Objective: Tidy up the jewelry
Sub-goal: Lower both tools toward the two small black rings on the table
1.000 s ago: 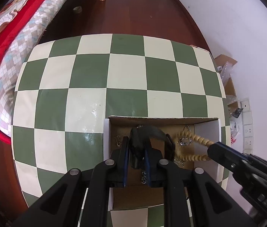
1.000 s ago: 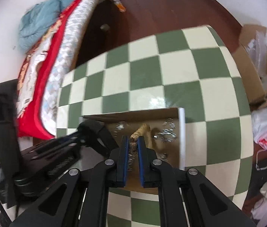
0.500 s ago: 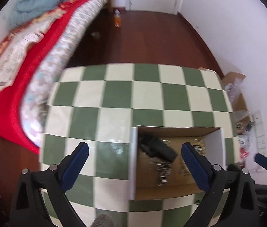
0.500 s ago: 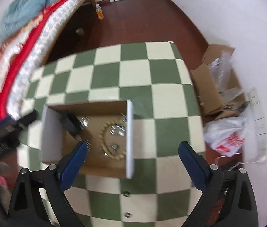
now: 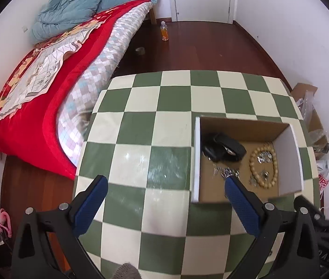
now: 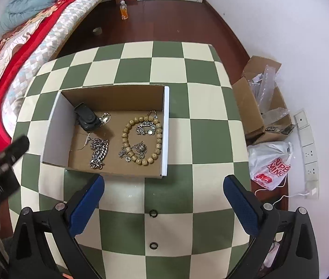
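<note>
- A table (image 6: 211, 127) covered in a green and cream chequered cloth fills the middle of both views; it stands on a dark red-brown wooden floor (image 6: 176, 18) in a white-walled room.
- A bed with a red blanket (image 5: 55, 88) and a rumpled blue quilt (image 5: 71, 11) runs along the left side, just beside the table's edge.
- An orange-filled bottle (image 5: 164, 30) stands on the floor near the foot of the bed, in front of a white door.
- To the right of the table, on the floor, sit an open carton (image 6: 257, 107) with clear wrapping and a white plastic bag (image 6: 271, 165) with red print.
- An open cardboard box (image 6: 165, 130) rests on the table and holds the jewelry: a wooden bead bracelet (image 6: 127, 137), a silver chain (image 6: 99, 153) and a black strap-like piece (image 6: 86, 117) in the far left corner.
- Small silver pieces lie inside the bead ring; their kind is too fine to make out.
- Two small black rings (image 6: 153, 214) lie on the cloth, outside the box, near the right gripper (image 6: 163, 200).
- Both tongs are released: the right gripper and the left gripper (image 5: 164, 200) hang above the cloth with jaws spread wide, holding nothing.
- In the right wrist view the left tool shows only as a dark blur at the left edge.
</note>
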The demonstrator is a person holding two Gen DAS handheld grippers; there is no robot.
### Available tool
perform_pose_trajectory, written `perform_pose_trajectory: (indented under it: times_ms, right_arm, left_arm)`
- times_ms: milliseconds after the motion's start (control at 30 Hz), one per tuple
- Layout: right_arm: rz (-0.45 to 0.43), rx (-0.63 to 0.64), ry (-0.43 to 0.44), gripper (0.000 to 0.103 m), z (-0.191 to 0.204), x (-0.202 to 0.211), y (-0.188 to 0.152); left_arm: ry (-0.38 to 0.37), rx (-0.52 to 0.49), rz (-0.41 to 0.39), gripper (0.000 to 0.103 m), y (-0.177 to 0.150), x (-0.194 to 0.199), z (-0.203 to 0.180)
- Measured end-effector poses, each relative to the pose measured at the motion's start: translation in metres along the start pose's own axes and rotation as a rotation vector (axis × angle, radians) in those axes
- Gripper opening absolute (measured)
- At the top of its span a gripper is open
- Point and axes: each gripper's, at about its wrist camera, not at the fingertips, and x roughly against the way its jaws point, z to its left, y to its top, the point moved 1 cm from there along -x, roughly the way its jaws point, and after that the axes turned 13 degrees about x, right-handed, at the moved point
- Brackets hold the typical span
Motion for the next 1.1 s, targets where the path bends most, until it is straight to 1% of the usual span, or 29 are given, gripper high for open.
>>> perform_pose_trajectory:
  times_ms: [233, 333, 500, 667, 767, 867, 967, 1033, 1100]
  right_arm:
    - [-0.073, 0.004, -0.018, 0.103, 0.002, 0.038, -0.016]
    - [-0.115, 0.006, -0.032, 0.103, 0.004, 0.059, -0.025]
    - [-0.184, 0.0, -0.04, 0.103, 0.005, 0.095, -0.04]
    - [-0.249, 0.0, -0.047, 0.103, 0.009, 0.132, -0.058]
    - [-0.287, 0.001, -0.042, 0.103, 0.014, 0.153, -0.069]
    - [-0.308, -0.006, -0.027, 0.103, 0.018, 0.165, -0.075]
    - [-0.324, -0.025, 0.009, 0.103, 0.017, 0.172, -0.084]
    - [-0.305, -0.045, 0.038, 0.103, 0.012, 0.167, -0.09]
    - [-0.268, -0.063, 0.037, 0.103, 0.006, 0.151, -0.098]
  left_arm:
    - [0.005, 0.026, -0.038, 0.103, -0.017, 0.032, 0.01]
    - [0.012, 0.025, -0.075, 0.103, -0.024, 0.051, 0.013]
    - [-0.013, 0.028, -0.125, 0.103, -0.036, 0.086, 0.02]
    - [-0.019, -0.011, -0.174, 0.103, -0.048, 0.117, 0.021]
    - [-0.03, -0.009, -0.198, 0.103, -0.055, 0.135, 0.024]
    - [-0.034, -0.001, -0.227, 0.103, -0.059, 0.151, 0.029]
    - [-0.034, 0.009, -0.244, 0.103, -0.065, 0.16, 0.032]
    - [-0.013, 0.01, -0.251, 0.103, -0.07, 0.159, 0.033]
    - [0.013, 0.013, -0.242, 0.103, -0.077, 0.152, 0.034]
